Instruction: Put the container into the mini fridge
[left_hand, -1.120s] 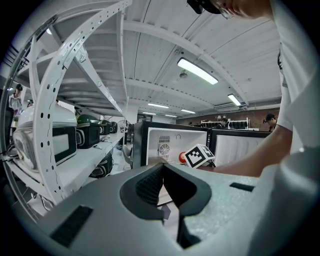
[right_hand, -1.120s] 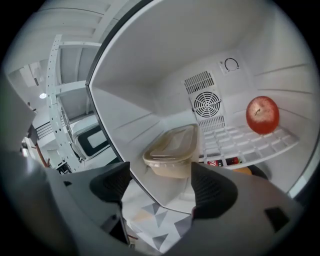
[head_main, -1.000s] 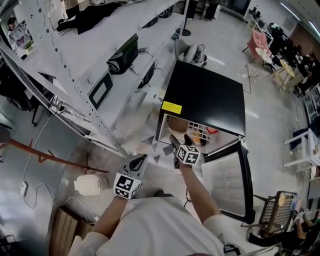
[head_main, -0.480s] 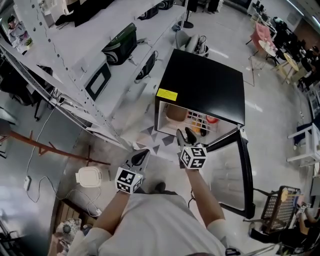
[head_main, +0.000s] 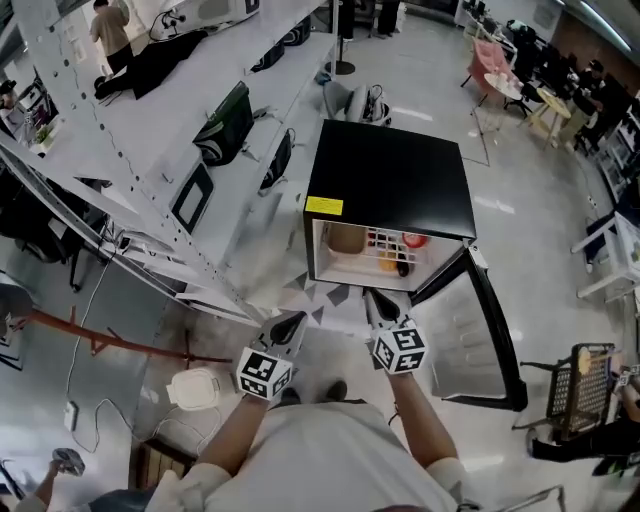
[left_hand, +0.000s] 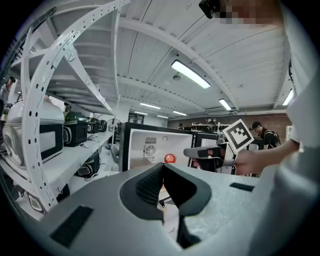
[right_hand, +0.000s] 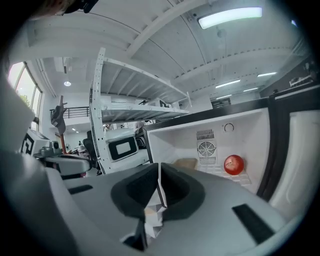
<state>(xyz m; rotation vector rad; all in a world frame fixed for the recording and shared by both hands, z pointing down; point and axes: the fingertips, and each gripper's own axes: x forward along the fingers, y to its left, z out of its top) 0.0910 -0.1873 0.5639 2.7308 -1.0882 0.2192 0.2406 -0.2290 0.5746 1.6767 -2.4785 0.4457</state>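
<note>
My left tool and right tool are both pressed together, empty, facing the open fridge; the container sits in its left corner.

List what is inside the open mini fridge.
Inside the mini fridge: a tan container at left, a red round item at right, an orange item beside it. In the head view its black top covers the upper rear.

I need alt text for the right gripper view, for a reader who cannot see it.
The right gripper, jaws shut and empty, faces the open mini fridge, which holds a red round object and a tan container. A rack with a microwave stands at left.
</note>
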